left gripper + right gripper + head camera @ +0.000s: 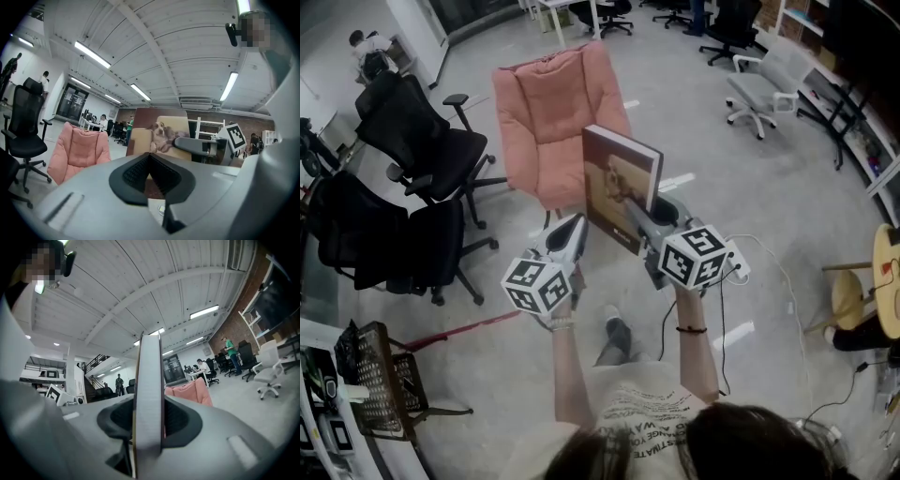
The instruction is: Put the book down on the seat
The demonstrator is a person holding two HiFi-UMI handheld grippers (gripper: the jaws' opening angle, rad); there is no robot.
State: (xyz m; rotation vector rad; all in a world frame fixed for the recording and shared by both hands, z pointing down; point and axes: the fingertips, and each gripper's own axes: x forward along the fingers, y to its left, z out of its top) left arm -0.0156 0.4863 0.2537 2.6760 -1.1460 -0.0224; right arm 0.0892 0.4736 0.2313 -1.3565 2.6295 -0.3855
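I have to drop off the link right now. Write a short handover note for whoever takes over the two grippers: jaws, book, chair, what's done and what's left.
Right gripper: jaws shut on the book, holding it upright in the air by its lower part.
Left gripper: jaws together at the tips with nothing between them. It is beside the book's lower left corner; I cannot tell if it touches.
Pink chair: just beyond the book, in front of the person.
Done: the book is lifted and facing the chair.
Left: bring the book over the seat, lower it, lay it down, then open the right jaws and back away.
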